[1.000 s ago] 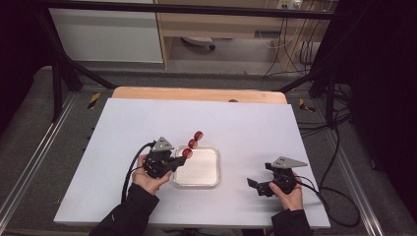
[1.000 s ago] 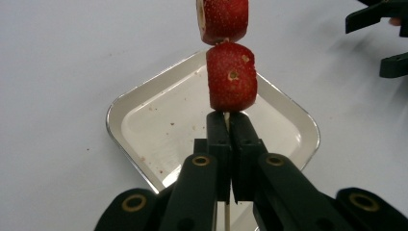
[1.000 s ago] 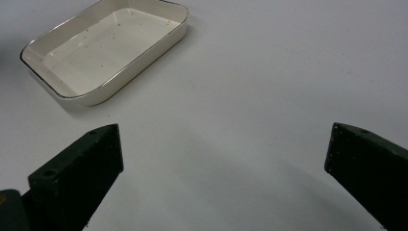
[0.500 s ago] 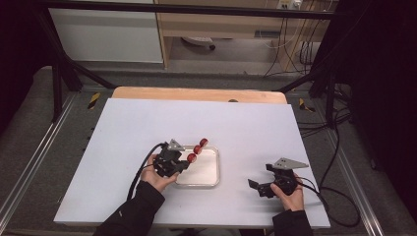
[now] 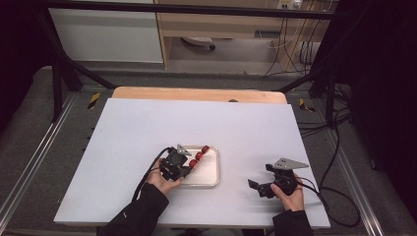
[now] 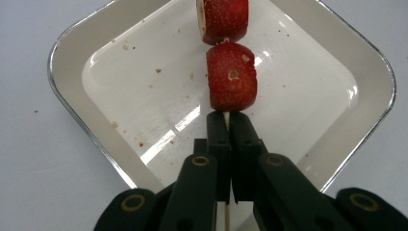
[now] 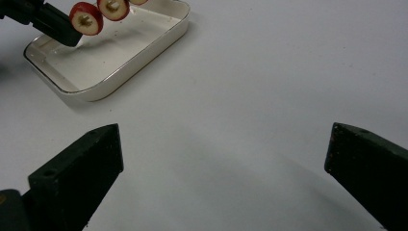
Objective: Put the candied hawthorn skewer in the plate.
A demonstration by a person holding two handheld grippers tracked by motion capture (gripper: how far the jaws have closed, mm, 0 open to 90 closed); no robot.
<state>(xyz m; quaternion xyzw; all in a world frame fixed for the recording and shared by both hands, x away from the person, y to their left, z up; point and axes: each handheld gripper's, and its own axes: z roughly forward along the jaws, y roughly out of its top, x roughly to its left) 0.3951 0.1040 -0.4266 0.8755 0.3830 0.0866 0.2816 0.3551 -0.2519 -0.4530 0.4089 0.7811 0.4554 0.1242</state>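
Wooden skewer (image 6: 226,120) of strawberry pieces (image 6: 232,77) is pinched between the left gripper (image 6: 226,126) jaws, directly over the white tray (image 6: 77,45). Laying-down judged in hand; lowering, then release, is called for next. Right gripper (image 7: 223,159) is held spread, idle.

The left gripper (image 5: 186,168) now sits lower and closer to the person than a second ago, and the skewer (image 6: 226,120) clamped between its jaws comes down with it. The red fruit pieces (image 5: 199,156) ahead of its jaws, earlier out past the far edge of the white tray (image 5: 212,178), now hang over the tray's inside, apparently just above the bottom without touching it.
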